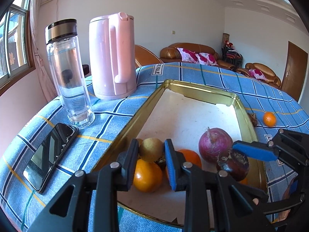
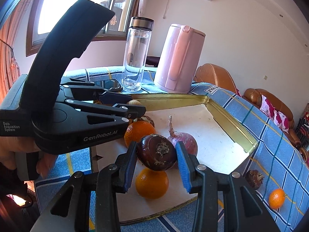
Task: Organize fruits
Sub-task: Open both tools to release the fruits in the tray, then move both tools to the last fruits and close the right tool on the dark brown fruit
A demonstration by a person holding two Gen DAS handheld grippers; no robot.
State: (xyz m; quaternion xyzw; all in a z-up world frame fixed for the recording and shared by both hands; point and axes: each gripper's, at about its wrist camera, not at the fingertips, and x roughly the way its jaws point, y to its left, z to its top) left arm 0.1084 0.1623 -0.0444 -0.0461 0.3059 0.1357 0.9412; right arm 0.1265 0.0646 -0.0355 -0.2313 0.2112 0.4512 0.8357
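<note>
Fruits are being gathered in a gold-rimmed tray (image 1: 146,104) on a blue checked cloth (image 1: 108,116). A dark chestnut-like bulb (image 2: 156,152) is clamped between the pads of the right gripper (image 2: 156,161) and is held above the tray's white floor, over an orange (image 2: 151,183). A small brownish fruit (image 1: 151,148) is gripped by the left gripper (image 1: 151,161), its jaws drawn in narrow about it, above another orange (image 1: 147,176) at the tray's near left corner. A purple onion (image 1: 215,145) lies in the tray just beside the held bulb, and a further orange (image 2: 139,132) is seen behind it in the right wrist view. Outside the tray, by its right wall, a second dark bulb (image 2: 254,179) and a small mandarin (image 2: 276,198) are left on the cloth.

Beyond the tray stand a glass bottle (image 1: 67,73) and a pink kettle (image 1: 112,58), with a phone (image 1: 50,154) lying near the left wall.

Several risks can be judged from here. If the bulb is let go from this height, it may strike the orange below, bounce and roll, perhaps over the low rim. The same may be expected of the brownish fruit, which is round and held only by a narrow pinch. As the two grippers are close together over the tray, a collision could be caused by careless crossing. The mandarin could be nudged off the cloth when reached for.
</note>
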